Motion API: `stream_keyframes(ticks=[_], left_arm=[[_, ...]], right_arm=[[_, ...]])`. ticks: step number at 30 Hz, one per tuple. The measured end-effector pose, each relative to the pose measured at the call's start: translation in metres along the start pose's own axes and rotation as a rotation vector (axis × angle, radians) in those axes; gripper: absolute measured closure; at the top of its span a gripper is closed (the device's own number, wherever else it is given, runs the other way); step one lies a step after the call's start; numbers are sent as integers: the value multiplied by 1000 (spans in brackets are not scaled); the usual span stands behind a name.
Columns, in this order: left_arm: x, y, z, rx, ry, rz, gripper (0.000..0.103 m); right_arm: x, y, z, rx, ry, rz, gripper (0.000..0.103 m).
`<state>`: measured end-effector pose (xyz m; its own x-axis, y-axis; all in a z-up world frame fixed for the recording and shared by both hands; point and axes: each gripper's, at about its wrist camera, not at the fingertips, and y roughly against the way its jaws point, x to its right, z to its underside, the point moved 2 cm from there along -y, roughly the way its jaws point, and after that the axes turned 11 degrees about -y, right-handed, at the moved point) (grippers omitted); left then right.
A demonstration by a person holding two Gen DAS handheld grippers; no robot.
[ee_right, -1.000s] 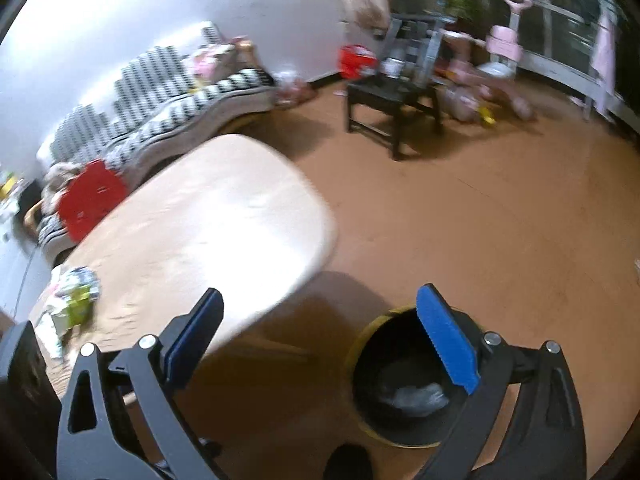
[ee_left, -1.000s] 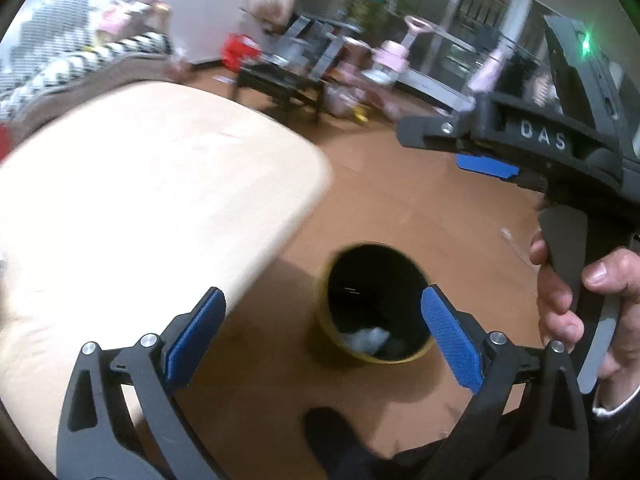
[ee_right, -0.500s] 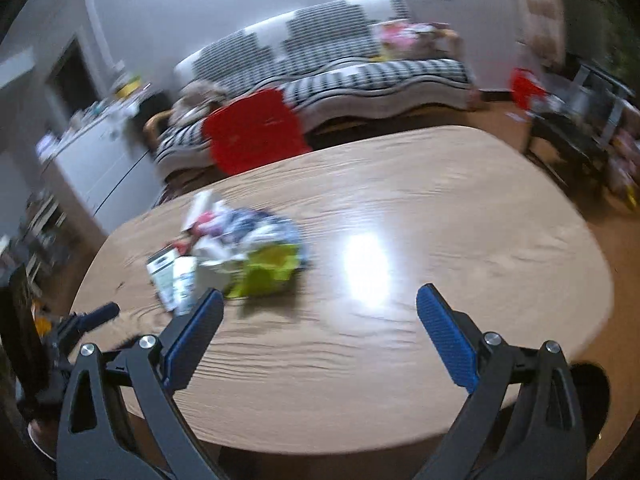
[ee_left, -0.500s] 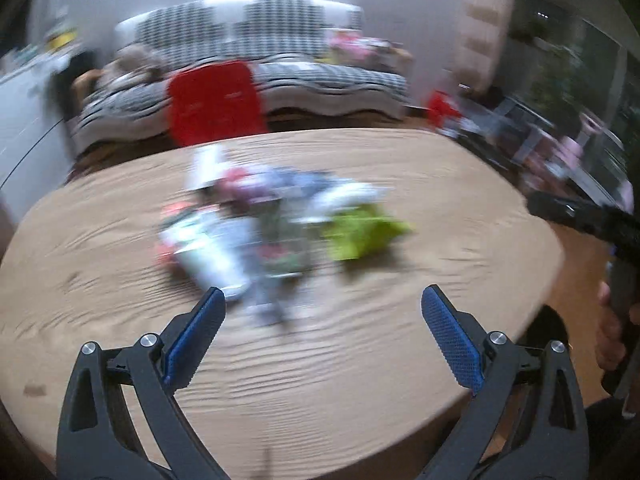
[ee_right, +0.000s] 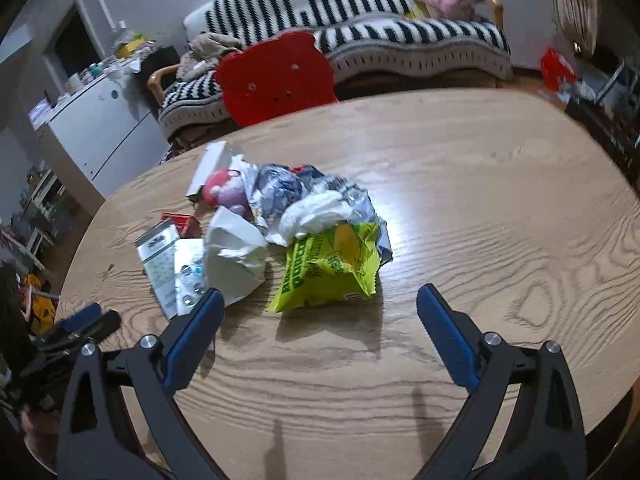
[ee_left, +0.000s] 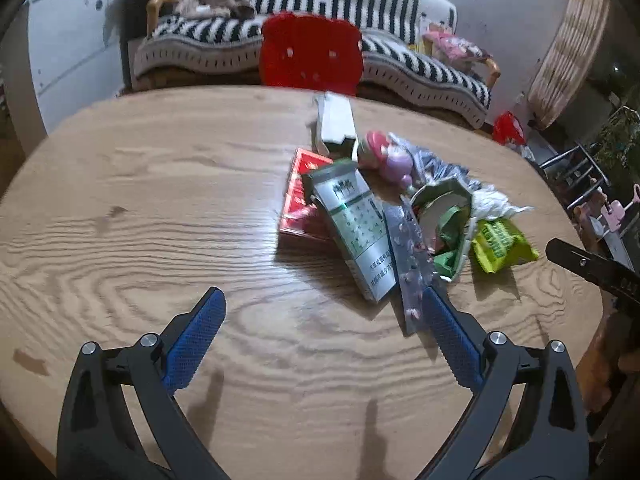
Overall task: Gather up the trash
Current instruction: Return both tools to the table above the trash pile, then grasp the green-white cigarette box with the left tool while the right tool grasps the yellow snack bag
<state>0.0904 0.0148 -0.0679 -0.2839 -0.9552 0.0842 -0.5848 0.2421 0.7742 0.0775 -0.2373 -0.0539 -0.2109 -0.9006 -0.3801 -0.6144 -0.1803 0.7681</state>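
Right, both rigs are over the oval wooden table (ee_right: pixel 500 208), trash heap (ee_right: pixel 280 216) sitting mid-table, a bit toward my left side. Left gripper (ee_left: pixel 324 332) is spread wide, nothing in it, hanging just short of the pile's near edge. Right gripper (ee_right: pixel 318 320) same: wide open, empty, lined up on the yellow-green snack bag (ee_right: pixel 332 268).

Handling, biggest first:
- Green-white carton (ee_left: pixel 354 228): flat cardboard, stiff, light. I'd pinch across the short sides at the free near end.
- Snack bag: crinkly film, near weightless, probably slick. I'd bite a bunched fold, not a flat face.
- Red flat box (ee_left: pixel 300 200): rigid, but partly under the carton, so it comes later.
- White crumpled paper (ee_right: pixel 236 256): soft, crushes, grab anywhere.
- Blister strip (ee_left: pixel 408 256): thin foil sheet lying flat, hardest pick. I'd take the end that sticks out toward me.
- Pink toy-like item (ee_left: pixel 384 156): blurred, I can't say if it's hard plastic or soft.

Writing: the carton has printed characters at top and near end, the bag has bold green lettering. Neither reads at this sharpness. The right gripper's body (ee_left: pixel 600 272) at the edge of the left view shows partial white letters only.
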Motion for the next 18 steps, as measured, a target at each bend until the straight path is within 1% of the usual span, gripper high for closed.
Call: stream_keyframes(ticks=[4, 6, 8, 9, 10, 11, 12, 13, 14, 15, 16, 17, 18], left_arm=[[5, -31, -5, -21, 4, 1, 8], [4, -39, -7, -17, 18, 6, 9], [6, -43, -11, -16, 29, 24, 21], [8, -45, -12, -20, 37, 39, 23], [10, -47, -13, -26, 45, 51, 28], [11, -48, -13, -33, 52, 65, 36], [14, -50, -12, -38, 52, 75, 39], [17, -50, -13, -38, 40, 75, 47], [19, -52, -13, -45, 33, 90, 58], [21, -52, -14, -43, 41, 106, 61], [22, -52, -13, -42, 53, 119, 66], [22, -51, -13, -41, 57, 121, 72], [24, -49, -13, -34, 52, 118, 76]], right_arm=[[7, -22, -4, -35, -23, 20, 10], [10, -32, -6, -55, -40, 18, 15], [11, -39, -6, -71, -49, 15, 20], [12, -43, -5, -81, -51, 15, 21], [11, -45, -5, -87, -52, 17, 23], [12, -48, -4, -95, -54, 15, 24], [12, -50, -3, -100, -57, 13, 25], [11, -52, -4, -104, -58, 13, 27], [12, -53, -4, -108, -60, 10, 30], [12, -53, -3, -114, -67, -2, 33], [12, -53, -3, -119, -69, -6, 44], [12, -52, -2, -122, -68, -5, 52], [10, -52, -2, -121, -62, -5, 52]])
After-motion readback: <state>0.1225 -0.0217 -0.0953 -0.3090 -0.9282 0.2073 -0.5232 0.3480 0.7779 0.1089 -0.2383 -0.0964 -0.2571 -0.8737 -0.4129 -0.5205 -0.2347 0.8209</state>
